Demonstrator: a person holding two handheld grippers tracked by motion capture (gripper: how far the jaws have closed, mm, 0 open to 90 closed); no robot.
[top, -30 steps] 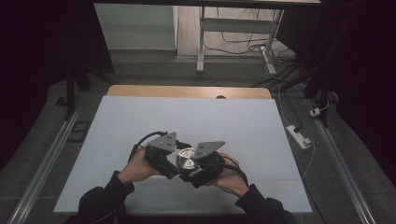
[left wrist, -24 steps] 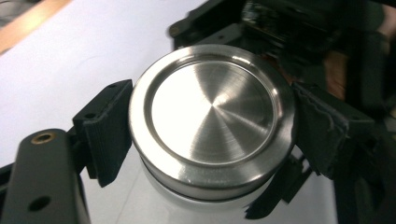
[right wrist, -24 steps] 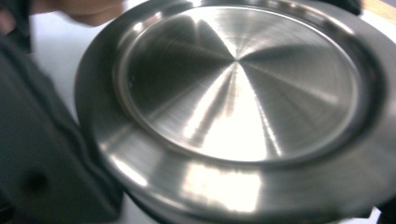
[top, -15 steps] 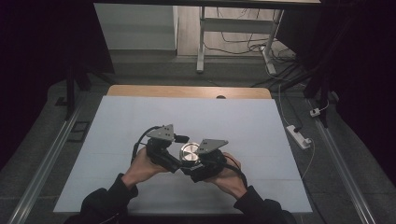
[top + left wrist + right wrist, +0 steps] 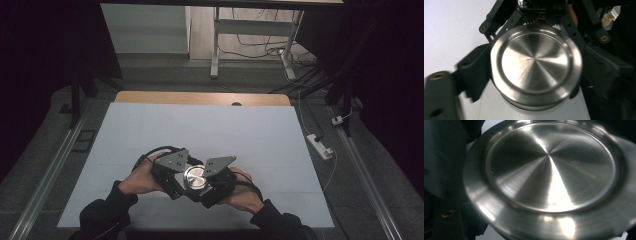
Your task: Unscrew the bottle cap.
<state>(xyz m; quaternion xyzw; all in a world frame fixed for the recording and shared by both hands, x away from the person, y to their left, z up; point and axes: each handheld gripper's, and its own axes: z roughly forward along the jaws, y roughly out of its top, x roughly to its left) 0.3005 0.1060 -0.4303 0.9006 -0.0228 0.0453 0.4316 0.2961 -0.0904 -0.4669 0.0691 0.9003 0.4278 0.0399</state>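
A round steel container [image 5: 194,176] with a brushed, rimmed lid is held just above the white table [image 5: 210,130], near its front edge. My left gripper [image 5: 182,176] comes at it from the left. Its jaws have just been closing and now press the container's sides [image 5: 536,65], one black jaw on each flank. From the right, my right gripper [image 5: 207,180] is shut on the same container [image 5: 549,170], and one dark jaw shows at the left of that view. Which part of the container each gripper holds is hidden.
The person's hands and dark sleeves enter from the bottom of the high view. A wooden strip [image 5: 200,97] runs along the table's far edge. A white power strip [image 5: 319,145] lies on the floor to the right, and metal rails [image 5: 50,170] line both sides.
Half a second ago the left gripper stood drawn back up and to the left, off the container. It has come back down and closed on it. The right gripper kept still.
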